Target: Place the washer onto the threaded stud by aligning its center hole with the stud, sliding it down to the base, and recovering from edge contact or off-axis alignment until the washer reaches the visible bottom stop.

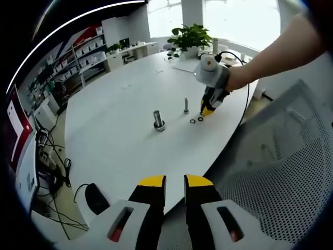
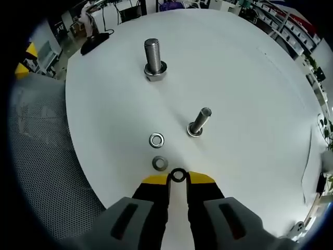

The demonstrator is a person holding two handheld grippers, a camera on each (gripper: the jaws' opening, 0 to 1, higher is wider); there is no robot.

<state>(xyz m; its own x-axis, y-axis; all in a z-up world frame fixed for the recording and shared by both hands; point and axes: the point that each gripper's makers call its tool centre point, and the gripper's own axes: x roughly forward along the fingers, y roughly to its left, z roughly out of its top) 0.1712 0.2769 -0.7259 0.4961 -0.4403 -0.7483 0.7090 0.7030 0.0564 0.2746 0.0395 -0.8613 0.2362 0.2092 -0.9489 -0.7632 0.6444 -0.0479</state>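
On the white table a slim threaded stud stands on its base, and farther off a thick threaded bolt stands upright with a nut at its foot. Two silver washers lie flat in front of my right gripper. Its yellow-tipped jaws sit against the sides of a dark washer at table level. In the left gripper view the right gripper points down beside two washers, near the slim stud and the bolt. My left gripper hovers off the table's edge, slightly open and empty.
A grey mesh chair back stands against the table's near edge, seen also in the right gripper view as mesh. A black mouse with a cable lies by the rim. A potted plant stands at the far side. A person's arm holds the right gripper.
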